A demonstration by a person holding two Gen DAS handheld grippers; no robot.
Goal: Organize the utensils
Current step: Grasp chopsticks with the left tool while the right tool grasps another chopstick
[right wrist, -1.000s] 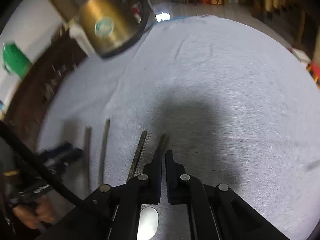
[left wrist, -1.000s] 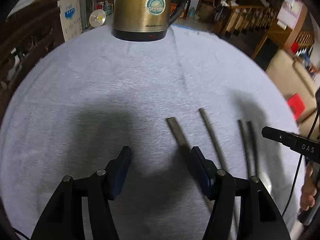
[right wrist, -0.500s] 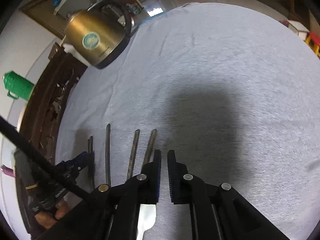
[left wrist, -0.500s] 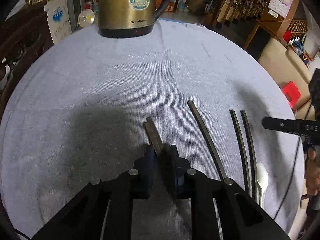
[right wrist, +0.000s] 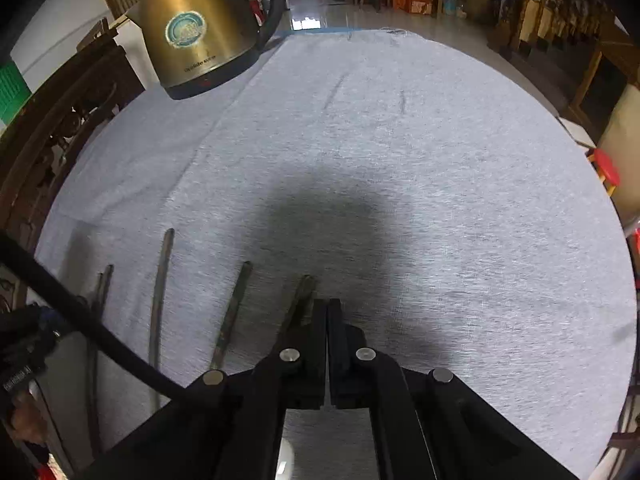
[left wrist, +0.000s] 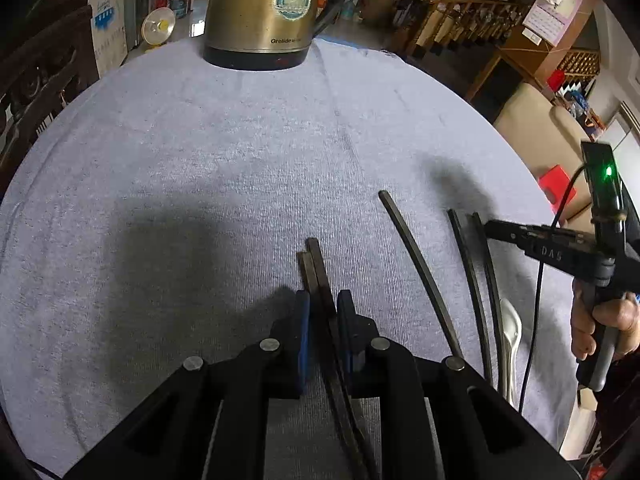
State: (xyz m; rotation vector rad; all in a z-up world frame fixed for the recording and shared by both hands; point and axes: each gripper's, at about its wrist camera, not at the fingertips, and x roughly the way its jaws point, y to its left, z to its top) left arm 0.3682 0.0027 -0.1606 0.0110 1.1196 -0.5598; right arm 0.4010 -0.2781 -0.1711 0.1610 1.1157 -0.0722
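- A grey cloth [left wrist: 240,152] covers the bench, with a brass kettle [left wrist: 260,8] standing at its far edge.
- The left gripper [left wrist: 322,312] has its fingers closed on a pair of dark chopsticks [left wrist: 314,264] near the front.
- To their right lie a single dark stick [left wrist: 416,264], another pair [left wrist: 476,272] and a white spoon [left wrist: 510,336].
- The right gripper [right wrist: 327,308] has its fingers pressed together, holding nothing, just beside the rightmost stick [right wrist: 298,300].

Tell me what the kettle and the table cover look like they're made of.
Kettle: likely metal, brushed gold finish with soft reflections, on a black, probably plastic, base. Table cover: grey knit fabric, matte, with fine ribbing and creases.
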